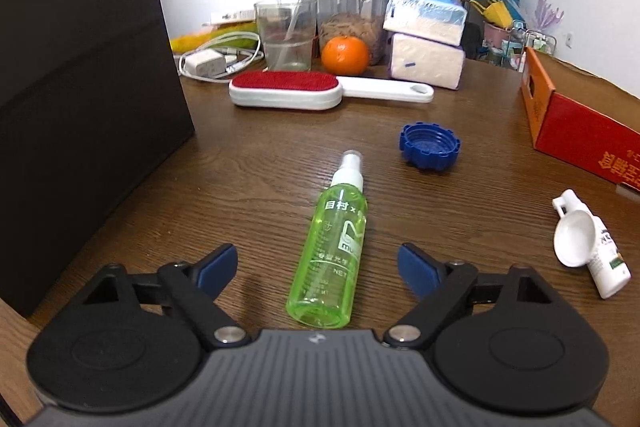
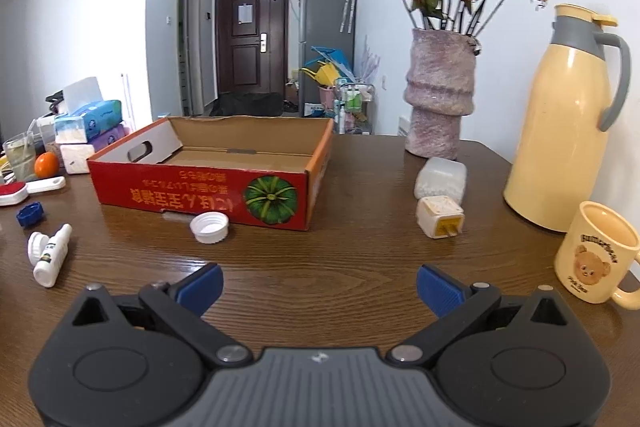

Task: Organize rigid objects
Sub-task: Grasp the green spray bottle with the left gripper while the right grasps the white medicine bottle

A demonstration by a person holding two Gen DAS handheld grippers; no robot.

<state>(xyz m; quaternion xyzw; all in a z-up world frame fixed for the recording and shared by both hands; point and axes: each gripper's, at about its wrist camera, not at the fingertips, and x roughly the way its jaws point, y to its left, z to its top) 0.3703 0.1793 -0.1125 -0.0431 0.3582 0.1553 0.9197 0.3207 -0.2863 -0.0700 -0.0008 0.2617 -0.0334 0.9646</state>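
One green spray bottle (image 1: 330, 247) lies flat mid-table, base toward near edge, between left gripper (image 1: 318, 269) pads, jaws wide, not touching. Blue cap (image 1: 430, 146) beyond it, white dropper bottle (image 1: 596, 255) off toward red cardboard box (image 2: 208, 183). Right gripper (image 2: 319, 287) gapes over bare table (image 2: 360, 247), holding nothing; white cap (image 2: 209, 227) touching box front.

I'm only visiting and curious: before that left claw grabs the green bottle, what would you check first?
1. Green spray bottle lies between the left gripper pads: ok.
2. Pads pressing on it: not ok, gaps on both sides.
3. Space around the bottle on the table: ok.
4. Red cardboard box has room inside: ok.
5. Right gripper open, holding nothing: ok.
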